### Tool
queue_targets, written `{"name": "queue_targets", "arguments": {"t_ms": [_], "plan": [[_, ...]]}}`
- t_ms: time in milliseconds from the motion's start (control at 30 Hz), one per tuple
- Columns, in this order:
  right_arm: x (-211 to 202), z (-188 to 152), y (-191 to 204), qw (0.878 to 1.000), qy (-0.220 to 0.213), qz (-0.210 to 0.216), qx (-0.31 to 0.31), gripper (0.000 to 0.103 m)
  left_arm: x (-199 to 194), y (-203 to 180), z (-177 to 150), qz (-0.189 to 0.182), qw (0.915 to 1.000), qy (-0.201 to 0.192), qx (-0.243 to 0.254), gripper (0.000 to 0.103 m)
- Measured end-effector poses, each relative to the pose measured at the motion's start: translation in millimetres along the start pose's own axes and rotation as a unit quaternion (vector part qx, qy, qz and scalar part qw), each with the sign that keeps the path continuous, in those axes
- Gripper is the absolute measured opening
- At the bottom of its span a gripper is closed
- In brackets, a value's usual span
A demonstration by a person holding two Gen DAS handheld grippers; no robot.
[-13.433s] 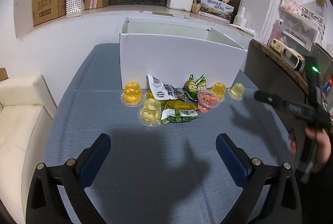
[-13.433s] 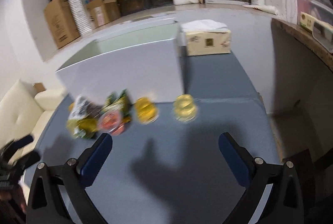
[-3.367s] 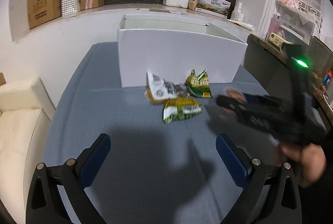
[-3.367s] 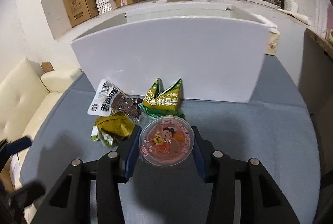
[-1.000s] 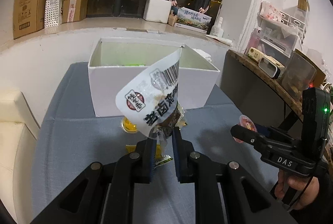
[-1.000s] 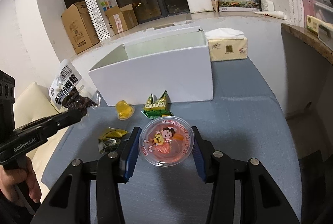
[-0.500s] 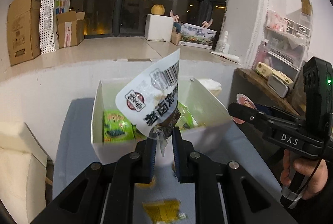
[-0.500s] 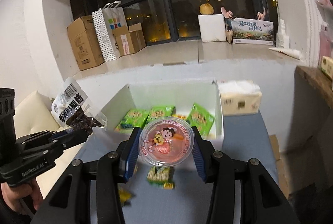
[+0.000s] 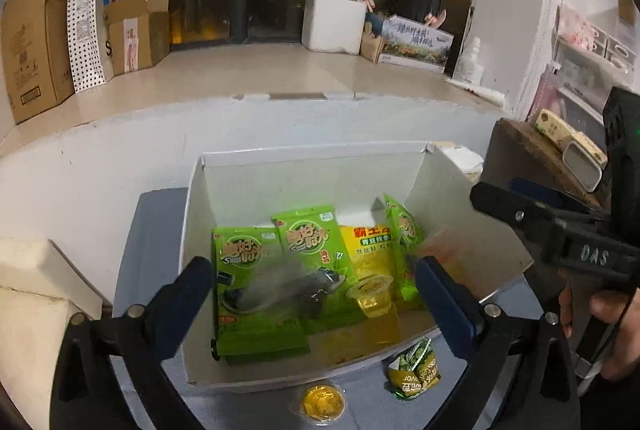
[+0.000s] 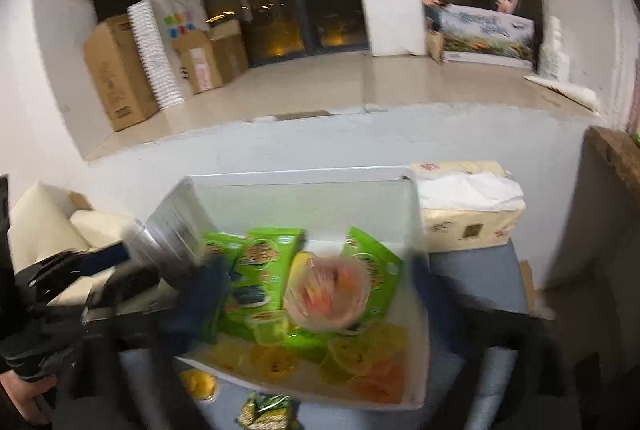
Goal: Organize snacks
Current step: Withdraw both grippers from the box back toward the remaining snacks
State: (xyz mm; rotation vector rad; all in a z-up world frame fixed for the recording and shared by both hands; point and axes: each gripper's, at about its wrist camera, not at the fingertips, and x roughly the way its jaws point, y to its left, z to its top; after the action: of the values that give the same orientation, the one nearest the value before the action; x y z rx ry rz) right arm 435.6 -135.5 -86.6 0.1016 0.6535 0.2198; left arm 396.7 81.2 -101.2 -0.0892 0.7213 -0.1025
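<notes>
Over the white box [image 9: 200, 198], my left gripper [image 9: 316, 290] is opening with its jaws wide. The white-and-dark snack packet [image 9: 280, 286] drops free between them as a blur, above the green packets [image 9: 244, 262]. My right gripper [image 10: 316, 270] is also opening. The red jelly cup [image 10: 328, 294] is a blur between its fingers, and neither pad touches it. Inside the box lie a yellow packet [image 9: 368, 242] and a yellow jelly cup [image 9: 370, 296]. In front of the box, a yellow jelly cup [image 9: 322, 402] and a green packet [image 9: 414, 374] lie on the blue table.
A tissue pack [image 10: 468, 214] sits right of the box. Behind it runs a white ledge [image 9: 240, 78] with cardboard boxes [image 9: 32, 42] and a foam box [image 9: 332, 24]. A cream sofa [image 9: 36, 290] is at left, a dark shelf [image 9: 528, 150] at right. A hand [image 9: 608, 314] holds the right gripper [image 9: 496, 190].
Both grippers have moved forward over the box and opened. The left has let go of the snack packet and the right of the red jelly cup. Both things are falling.
</notes>
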Motion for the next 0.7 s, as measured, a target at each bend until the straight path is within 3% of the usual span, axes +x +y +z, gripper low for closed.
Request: {"name": "queue_targets", "arguments": {"t_ms": [367, 500, 700], "plan": [[-33.0, -24.8, -16.8, 0.999, -0.005, -0.005, 0.042, 0.103, -17.7, -7.1, -28.4, 0.002, 0.9999, 0.010, -0.006, 0.103], [-57.3, -44.7, -7.9, 0.999, -0.012, -0.007, 0.031, 0.103, -39.9, -17.7, -58.1, -0.002, 1.0000, 0.005, -0.002, 0.103], [-83.6, -107.0, 10.7, 1.000, -0.002, 0.002, 0.009, 0.103, -69.5, -24.3, -122.4, -0.011, 0.9995, 0.009, -0.027, 0.103]]}}
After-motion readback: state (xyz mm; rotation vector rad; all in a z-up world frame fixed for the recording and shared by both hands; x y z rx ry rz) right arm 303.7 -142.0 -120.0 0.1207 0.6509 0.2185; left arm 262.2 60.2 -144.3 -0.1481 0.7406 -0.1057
